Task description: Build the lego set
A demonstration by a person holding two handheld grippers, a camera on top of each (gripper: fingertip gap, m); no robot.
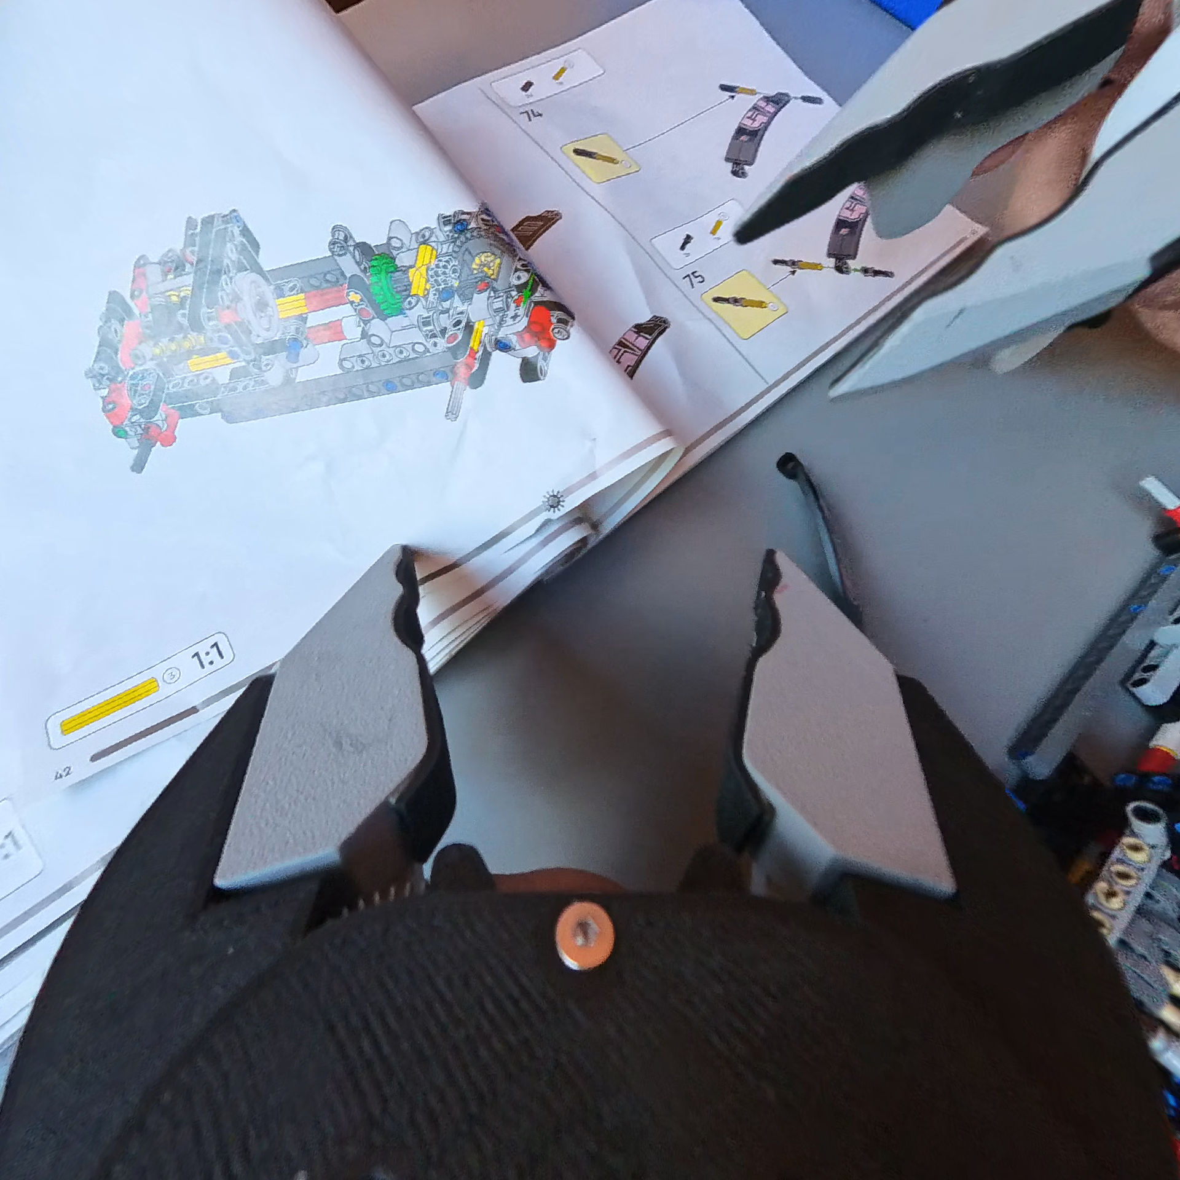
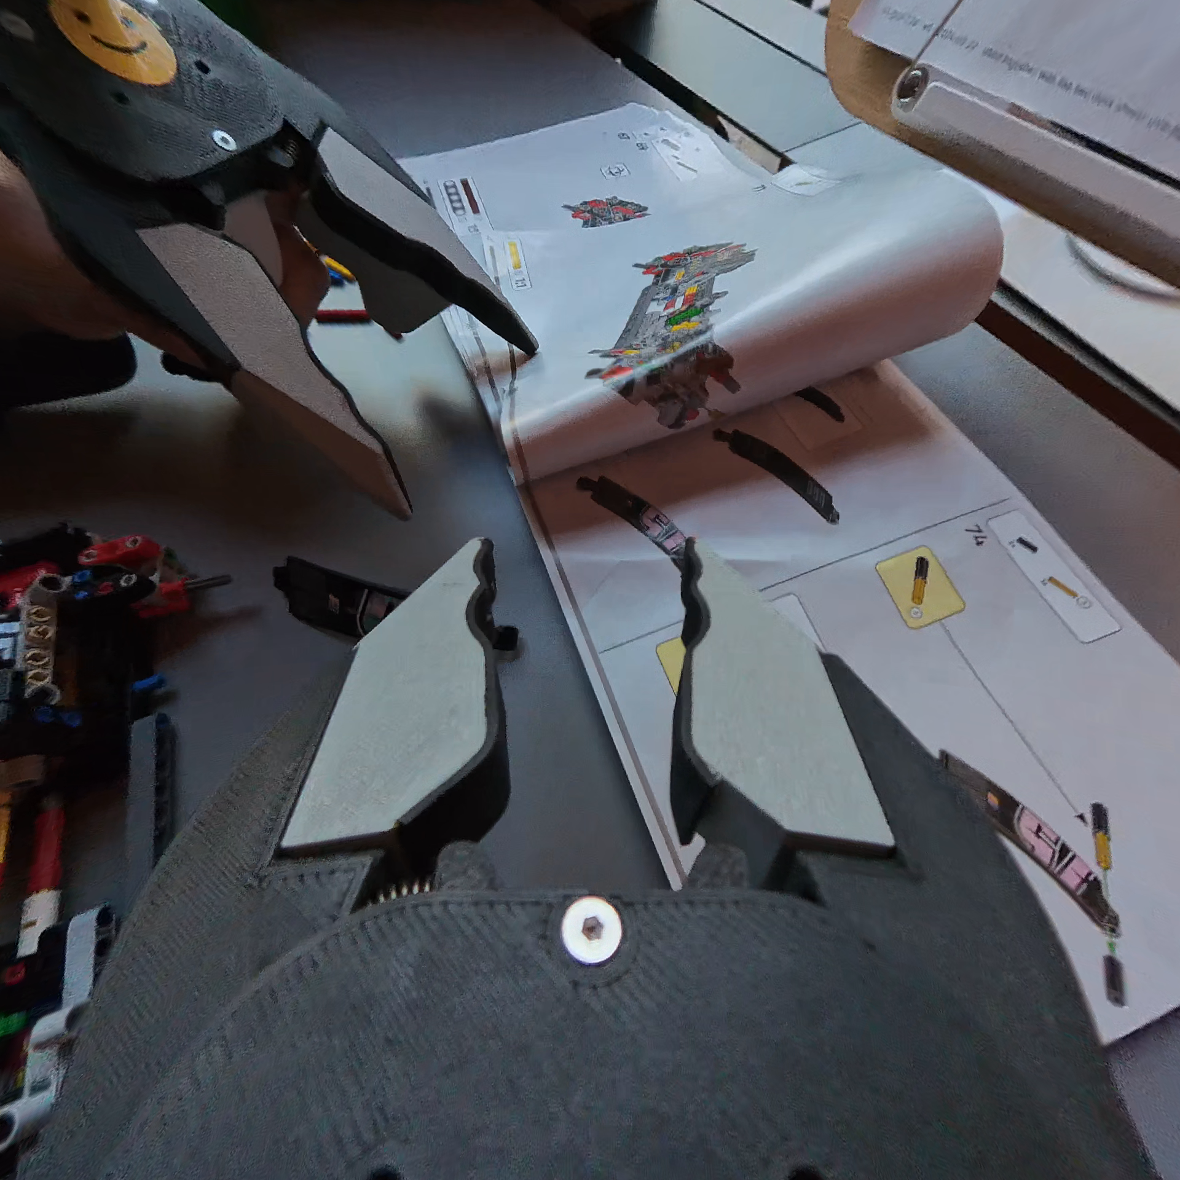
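Observation:
An open instruction booklet lies on the grey table; one page curls up in the right wrist view. My left gripper is open and holds nothing. Its left finger is over the booklet's near edge, and its other finger is over bare table. It also shows in the right wrist view, with one fingertip at the edge of the curled page. My right gripper is open and holds nothing, over the booklet's edge. A black curved panel piece lies on the table just left of it.
A partly built brick model with red, black and grey parts stands at the left of the right wrist view and shows at the right edge of the left wrist view. A board with a clipped sheet of paper is at the back right.

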